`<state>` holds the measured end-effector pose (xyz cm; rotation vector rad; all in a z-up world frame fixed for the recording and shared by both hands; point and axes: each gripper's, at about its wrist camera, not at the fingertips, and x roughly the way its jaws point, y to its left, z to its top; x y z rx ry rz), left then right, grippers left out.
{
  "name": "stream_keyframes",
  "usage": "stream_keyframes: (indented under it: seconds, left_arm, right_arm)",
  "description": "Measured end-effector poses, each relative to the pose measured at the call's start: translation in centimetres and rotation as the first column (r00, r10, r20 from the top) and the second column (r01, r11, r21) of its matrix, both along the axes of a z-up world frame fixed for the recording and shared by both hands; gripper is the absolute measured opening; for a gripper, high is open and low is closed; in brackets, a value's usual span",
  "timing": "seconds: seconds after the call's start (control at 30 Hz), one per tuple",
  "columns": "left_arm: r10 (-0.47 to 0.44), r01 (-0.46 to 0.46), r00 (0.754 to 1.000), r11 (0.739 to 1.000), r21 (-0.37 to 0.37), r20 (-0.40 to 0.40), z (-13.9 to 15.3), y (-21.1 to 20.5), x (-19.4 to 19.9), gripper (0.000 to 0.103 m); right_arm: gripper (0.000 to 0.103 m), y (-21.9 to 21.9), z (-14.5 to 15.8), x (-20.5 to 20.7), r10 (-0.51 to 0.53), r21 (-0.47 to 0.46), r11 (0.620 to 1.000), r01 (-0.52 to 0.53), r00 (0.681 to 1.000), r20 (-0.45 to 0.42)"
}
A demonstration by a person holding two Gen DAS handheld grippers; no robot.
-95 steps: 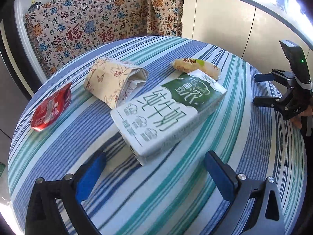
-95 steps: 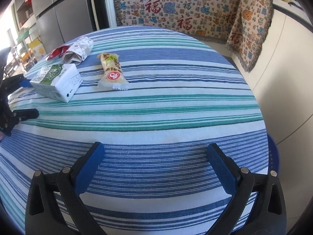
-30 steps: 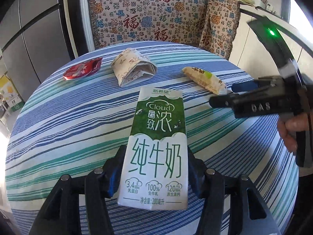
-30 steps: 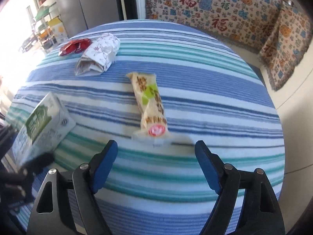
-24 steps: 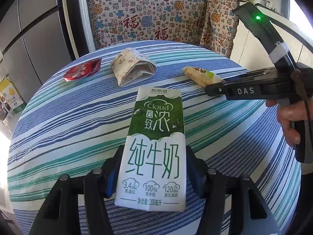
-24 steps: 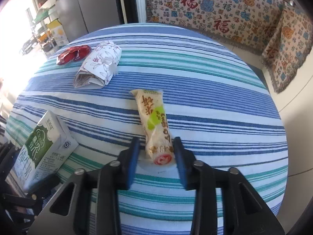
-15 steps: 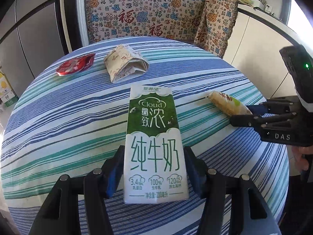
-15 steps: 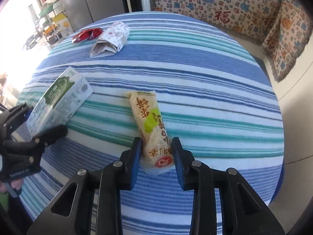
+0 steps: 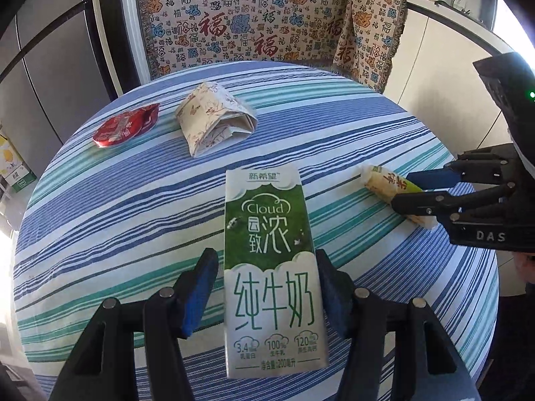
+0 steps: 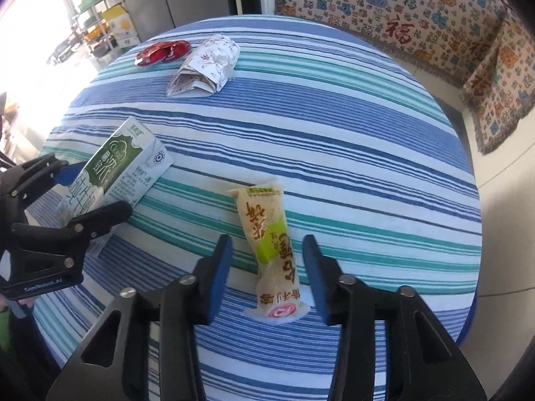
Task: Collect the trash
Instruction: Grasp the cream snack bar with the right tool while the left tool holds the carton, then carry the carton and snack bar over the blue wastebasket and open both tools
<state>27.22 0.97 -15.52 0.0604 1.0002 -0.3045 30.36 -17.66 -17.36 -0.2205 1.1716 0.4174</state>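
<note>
A green-and-white milk carton [image 9: 271, 250] hangs tilted above the striped table [image 9: 133, 200], with my left gripper [image 9: 265, 257] shut on its lower half; the jaws are still closing. In the right wrist view the carton [image 10: 117, 170] and left gripper [image 10: 100, 187] sit at the left. A yellow-green snack packet [image 10: 277, 267] lies lengthwise between the blue pads of my right gripper [image 10: 267, 240], which grips it as the jaws close. In the left wrist view that packet [image 9: 381, 180] sticks out of the right gripper [image 9: 403, 192] over the table's right side.
A folded butterfly-print paper wrapper [image 9: 214, 120] and a red foil wrapper [image 9: 125, 125] lie on the far part of the table. Patterned fabric seats [image 9: 250, 16] stand behind it, white cabinets to the right. A person's hand [image 9: 525, 264] holds the right gripper.
The right gripper came down over the snack packet, closed on it and carried it toward the table's right edge. The left gripper took hold of the milk carton and keeps it raised.
</note>
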Motion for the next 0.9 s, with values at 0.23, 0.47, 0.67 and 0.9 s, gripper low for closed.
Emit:
stream_keyframes:
  seconds: [0.23, 0.47, 0.67, 0.9]
  left_arm:
    - [-0.006, 0.007, 1.000, 0.999, -0.045, 0.020, 0.5, 0.0, -0.7, 0.048]
    - [-0.045, 0.050, 0.998, 0.993, -0.108, 0.049, 2.5, -2.9, -1.6, 0.048]
    - [-0.101, 0.107, 0.993, 0.988, -0.115, 0.061, 3.5, -7.7, -1.9, 0.048]
    - [-0.158, 0.165, 0.985, 0.977, -0.132, 0.067, 4.5, -13.7, -2.1, 0.048]
  right_arm:
    - [0.014, -2.7, 1.4, -1.2, -0.071, 0.098, 0.993, 0.068, 0.997, 0.028]
    - [0.014, -6.6, 2.8, -2.5, -0.119, 0.197, 0.974, 0.113, 0.993, 0.017]
    - [0.014, -10.5, 3.8, -4.1, -0.170, 0.224, 0.962, 0.159, 0.985, 0.032]
    - [0.014, -17.1, 4.5, -5.8, -0.260, 0.236, 0.942, 0.239, 0.964, 0.061]
